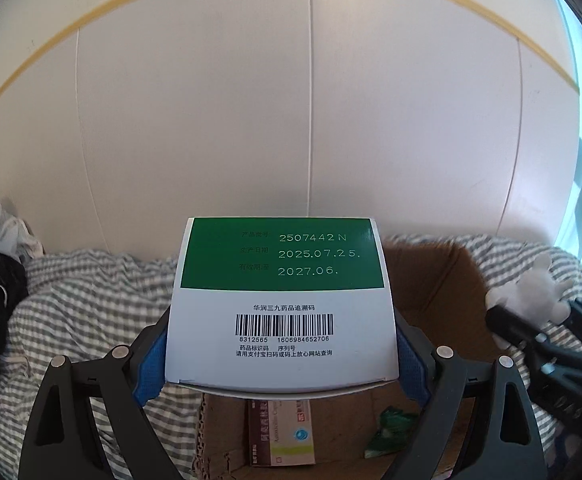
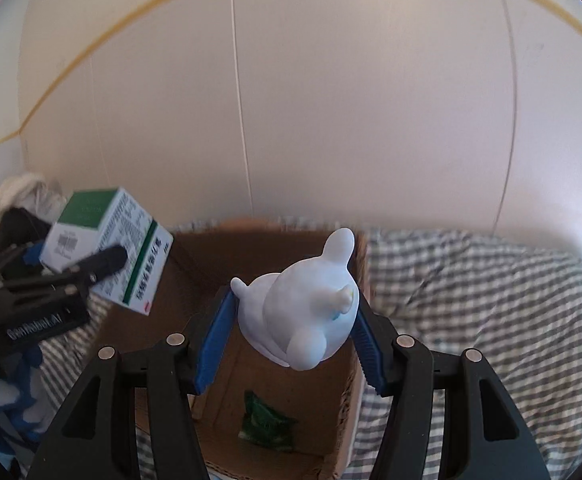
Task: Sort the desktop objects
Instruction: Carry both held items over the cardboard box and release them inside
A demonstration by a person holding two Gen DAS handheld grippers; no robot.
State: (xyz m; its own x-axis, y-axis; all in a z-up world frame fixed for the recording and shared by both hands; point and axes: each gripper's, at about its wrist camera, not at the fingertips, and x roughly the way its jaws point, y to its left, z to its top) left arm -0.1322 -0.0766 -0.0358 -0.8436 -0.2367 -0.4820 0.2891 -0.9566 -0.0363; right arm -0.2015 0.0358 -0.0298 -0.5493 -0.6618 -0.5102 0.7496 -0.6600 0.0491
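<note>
The green-and-white medicine box [image 1: 281,304] is clamped between the blue pads of the left gripper [image 1: 281,360], held in the air above the open cardboard box [image 1: 443,280]. The white toy figure [image 2: 305,312] is gripped between the pads of the right gripper [image 2: 291,344], also over that cardboard box. Inside it lie a smaller medicine pack [image 1: 281,432] and a green packet [image 2: 267,424]. The cardboard box rests on a checked cloth [image 2: 483,304]

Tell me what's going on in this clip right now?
A person is sorting with two handheld grippers. The left gripper grips a green-and-white medicine box; the right gripper grips a white rabbit-like figurine. Both hang over an open brown cardboard box on a grey checked cloth, which already holds a green packet and another medicine box.
</note>
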